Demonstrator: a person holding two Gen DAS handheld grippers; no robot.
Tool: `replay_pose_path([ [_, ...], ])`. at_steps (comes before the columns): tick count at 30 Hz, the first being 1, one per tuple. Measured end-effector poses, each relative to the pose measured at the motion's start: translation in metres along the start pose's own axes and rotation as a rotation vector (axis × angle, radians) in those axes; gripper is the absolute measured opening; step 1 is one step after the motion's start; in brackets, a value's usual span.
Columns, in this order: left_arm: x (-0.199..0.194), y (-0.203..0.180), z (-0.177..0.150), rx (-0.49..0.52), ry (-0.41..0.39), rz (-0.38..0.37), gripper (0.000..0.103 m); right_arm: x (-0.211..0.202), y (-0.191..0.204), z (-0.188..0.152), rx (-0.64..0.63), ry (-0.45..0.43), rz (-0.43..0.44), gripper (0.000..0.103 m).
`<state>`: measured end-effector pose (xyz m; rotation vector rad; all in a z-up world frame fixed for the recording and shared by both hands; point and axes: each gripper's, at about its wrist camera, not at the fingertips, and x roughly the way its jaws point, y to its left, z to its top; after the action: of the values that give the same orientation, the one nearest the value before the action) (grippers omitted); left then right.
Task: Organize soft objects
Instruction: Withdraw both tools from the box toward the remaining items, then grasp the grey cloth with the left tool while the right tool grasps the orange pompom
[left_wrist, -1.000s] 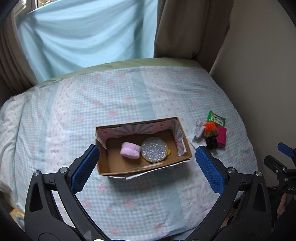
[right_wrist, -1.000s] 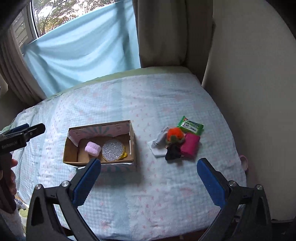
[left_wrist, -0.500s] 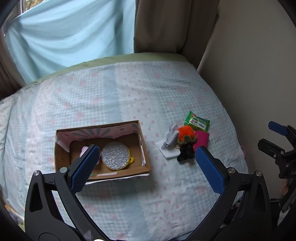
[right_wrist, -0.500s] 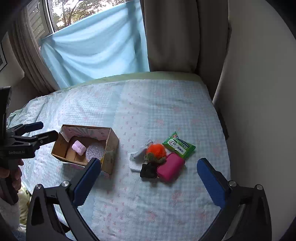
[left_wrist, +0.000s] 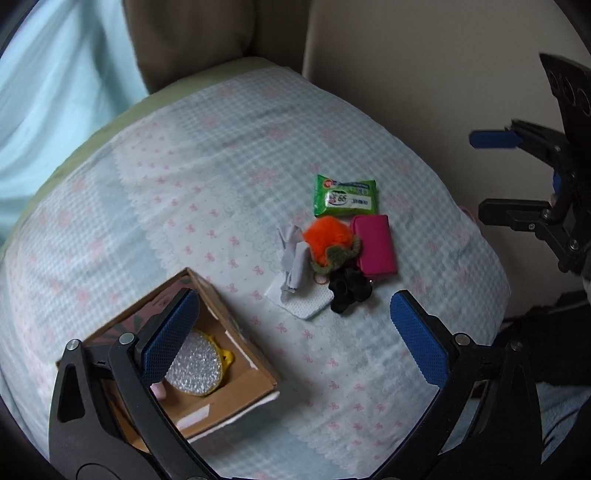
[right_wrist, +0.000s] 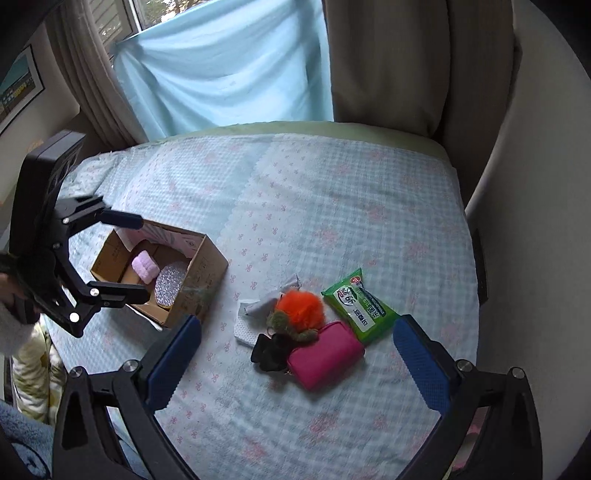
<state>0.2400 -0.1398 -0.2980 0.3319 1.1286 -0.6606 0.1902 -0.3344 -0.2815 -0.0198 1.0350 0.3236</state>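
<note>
A cardboard box (right_wrist: 207, 264) sits on the bed and holds a pink sponge (right_wrist: 144, 266) and a silver scrubber (right_wrist: 170, 282); the box also shows in the left wrist view (left_wrist: 236, 332). To its right lies a pile: an orange pompom (right_wrist: 301, 308), a magenta pouch (right_wrist: 325, 354), a green wipes pack (right_wrist: 360, 306), a black fabric item (right_wrist: 269, 350), a grey cloth (right_wrist: 260, 306) and a white pad (right_wrist: 244, 329). My left gripper (left_wrist: 295, 336) is open above the bed between box and pile. My right gripper (right_wrist: 295, 360) is open above the pile, empty.
The bed has a checked blue-and-pink cover (right_wrist: 332, 206). A beige wall (right_wrist: 535, 221) runs close along the right side. Curtains (right_wrist: 388, 55) and a light blue sheet (right_wrist: 229, 74) hang behind the bed. The left gripper also shows in the right wrist view (right_wrist: 129, 258), over the box.
Both grippers have swung to the right and come lower toward the pile. The box has shifted to the left in both views. Both grippers stay open.
</note>
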Motion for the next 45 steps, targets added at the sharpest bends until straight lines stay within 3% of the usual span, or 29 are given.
replay_pose_path([
  [5, 0.053, 0.001, 0.025, 0.262, 0.096, -0.112, 0.103, 0.053, -0.008, -0.005, -0.099, 0.057, 0.042, 0.103],
  [13, 0.149, -0.013, 0.049, 0.713, 0.272, -0.274, 0.103, 0.135, -0.021, -0.022, -0.143, 0.094, 0.109, 0.103],
  [18, 0.198, -0.020, 0.049, 0.886, 0.336, -0.335, 0.103, 0.170, -0.024, -0.031, -0.183, 0.091, 0.145, 0.103],
  [23, 0.239, -0.024, 0.048, 0.951, 0.381, -0.387, 0.101, 0.199, -0.025, -0.041, -0.201, 0.095, 0.191, 0.094],
  [25, 0.253, -0.025, 0.043, 0.973, 0.406, -0.401, 0.090, 0.207, -0.025, -0.044, -0.207, 0.090, 0.207, 0.091],
  [28, 0.268, -0.024, 0.041, 0.966, 0.476, -0.435, 0.088, 0.216, -0.025, -0.048, -0.210, 0.084, 0.227, 0.087],
  [32, 0.268, -0.023, 0.050, 0.924, 0.499, -0.490, 0.088, 0.220, -0.025, -0.047, -0.196, 0.063, 0.249, 0.079],
  [39, 0.281, -0.029, 0.050, 0.997, 0.528, -0.446, 0.085, 0.226, -0.023, -0.047, -0.205, 0.062, 0.259, 0.070],
  [42, 0.284, -0.031, 0.049, 1.007, 0.526, -0.444, 0.069, 0.229, -0.022, -0.046, -0.209, 0.066, 0.258, 0.057],
  [45, 0.288, -0.035, 0.050, 1.005, 0.506, -0.423, 0.037, 0.231, -0.019, -0.046, -0.219, 0.064, 0.248, 0.044],
])
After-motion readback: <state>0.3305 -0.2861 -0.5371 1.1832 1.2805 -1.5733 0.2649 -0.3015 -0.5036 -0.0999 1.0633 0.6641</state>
